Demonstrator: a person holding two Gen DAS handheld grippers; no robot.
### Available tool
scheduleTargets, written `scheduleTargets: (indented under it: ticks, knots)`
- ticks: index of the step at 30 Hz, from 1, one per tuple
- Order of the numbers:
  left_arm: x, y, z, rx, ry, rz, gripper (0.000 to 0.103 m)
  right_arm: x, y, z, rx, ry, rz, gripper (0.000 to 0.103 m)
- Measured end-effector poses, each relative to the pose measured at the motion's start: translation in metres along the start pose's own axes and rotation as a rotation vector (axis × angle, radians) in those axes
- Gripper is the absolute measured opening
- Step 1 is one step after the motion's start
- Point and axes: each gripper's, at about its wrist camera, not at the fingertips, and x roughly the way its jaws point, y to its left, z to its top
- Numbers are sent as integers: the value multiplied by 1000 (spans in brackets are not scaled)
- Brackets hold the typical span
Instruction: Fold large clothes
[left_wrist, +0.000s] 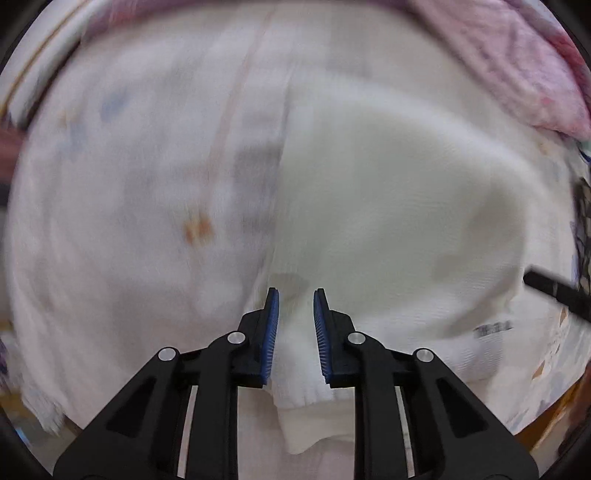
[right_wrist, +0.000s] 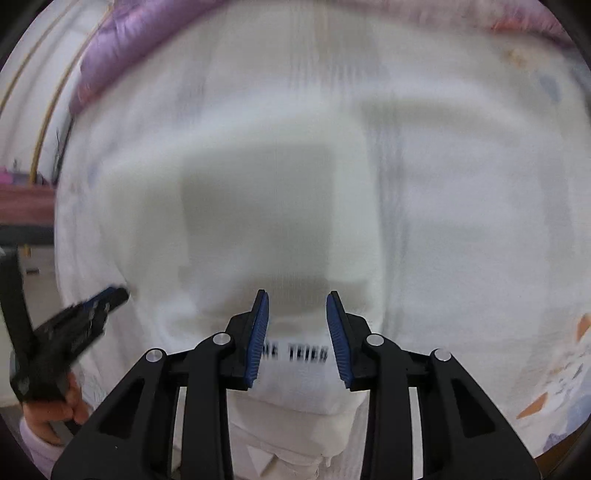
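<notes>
A large white knit garment lies folded on a pale printed bed sheet; both views are motion-blurred. My left gripper is open just above the garment's ribbed hem, holding nothing. My right gripper is open over the same garment, above a hem with dark lettering, holding nothing. The left gripper also shows at the left of the right wrist view. The right gripper's tip shows at the right edge of the left wrist view.
A pink quilt is bunched at the far edge of the bed, also seen in the right wrist view. A wooden surface and floor lie beyond the bed's left side.
</notes>
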Motion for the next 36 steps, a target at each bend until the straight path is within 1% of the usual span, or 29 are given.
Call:
scheduleTargets:
  ticks: [2, 3, 4, 5, 6, 7, 8, 9, 11, 13, 15, 16, 17, 18, 19, 20, 21, 22, 24, 26, 27, 28, 29, 30, 32, 33, 34, 35, 36]
  knots:
    - [-7, -14, 28, 6, -42, -50, 20, -8, -4, 25, 22, -32, 13, 31]
    - [-2, -20, 45, 5, -58, -46, 20, -3, -9, 41, 39, -39, 13, 31]
    - [12, -26, 65, 10, -54, -16, 20, 10, -12, 58, 50, -21, -2, 31]
    - [29, -15, 72, 13, -29, -6, 20, 28, -12, 73, 55, 16, 1, 31]
    - [57, -16, 88, 16, 19, 4, 20, 51, -11, 85, 65, 54, -6, 32]
    - [84, -12, 99, 8, 63, -9, 20, 67, -3, 89, 77, 73, -4, 33]
    - [90, -5, 106, -6, 52, -20, 20, 80, -5, 92, 94, 81, 11, 33]
    - [88, -5, 113, -5, 40, -23, 20, 80, -3, 95, 107, 76, 6, 33]
    - [86, -2, 119, 8, 76, -40, 20, 78, 0, 95, 118, 78, -5, 34]
    - [74, 3, 109, 13, 85, -51, 20, 70, 1, 89, 117, 71, -8, 33]
    - [50, 4, 80, 61, 71, -18, 20, 54, 7, 72, 93, 80, -8, 34]
    - [44, 4, 67, 71, 79, -8, 20, 47, 10, 57, 76, 79, -11, 34]
    - [39, 7, 43, 75, 107, 0, 20, 44, 14, 46, 64, 90, -11, 34]
    - [38, 11, 16, 70, 143, -2, 20, 46, 16, 26, 51, 127, -12, 34]
    - [39, 14, 2, 62, 164, -1, 20, 48, 18, 4, 46, 161, -13, 34]
    - [44, 18, -25, 49, 206, 8, 20, 53, 19, -14, 44, 191, -7, 34]
    - [53, 22, -51, 41, 250, 19, 20, 61, 19, -40, 24, 219, -16, 34]
    - [64, 25, -75, 43, 261, 22, 21, 64, 22, -61, -10, 189, -48, 34]
    - [81, 31, -100, 11, 265, -15, 21, 73, 29, -87, -80, 152, -113, 34]
    - [76, 37, -101, -29, 254, -22, 24, 71, 34, -93, -72, 160, -138, 34]
    - [72, 42, -102, -33, 246, -17, 32, 70, 37, -92, -40, 185, -131, 36]
    - [72, 43, -98, -31, 228, -4, 50, 73, 38, -92, -26, 200, -112, 42]
    - [78, 44, -97, -16, 223, 32, 57, 83, 36, -91, -41, 193, -96, 43]
    - [84, 46, -97, -6, 233, 45, 67, 89, 32, -90, -46, 190, -85, 43]
    - [78, 52, -95, -8, 236, 28, 69, 91, 25, -84, -4, 202, -46, 44]
    - [69, 54, -93, -9, 215, 18, 70, 84, 23, -81, 27, 213, -20, 46]
    - [62, 56, -92, -10, 197, 18, 71, 75, 18, -78, 51, 212, 14, 53]
    - [57, 63, -84, -8, 172, 15, 73, 65, 13, -75, 69, 202, 42, 64]
    - [50, 72, -88, -7, 156, 7, 78, 53, 12, -70, 90, 175, 79, 70]
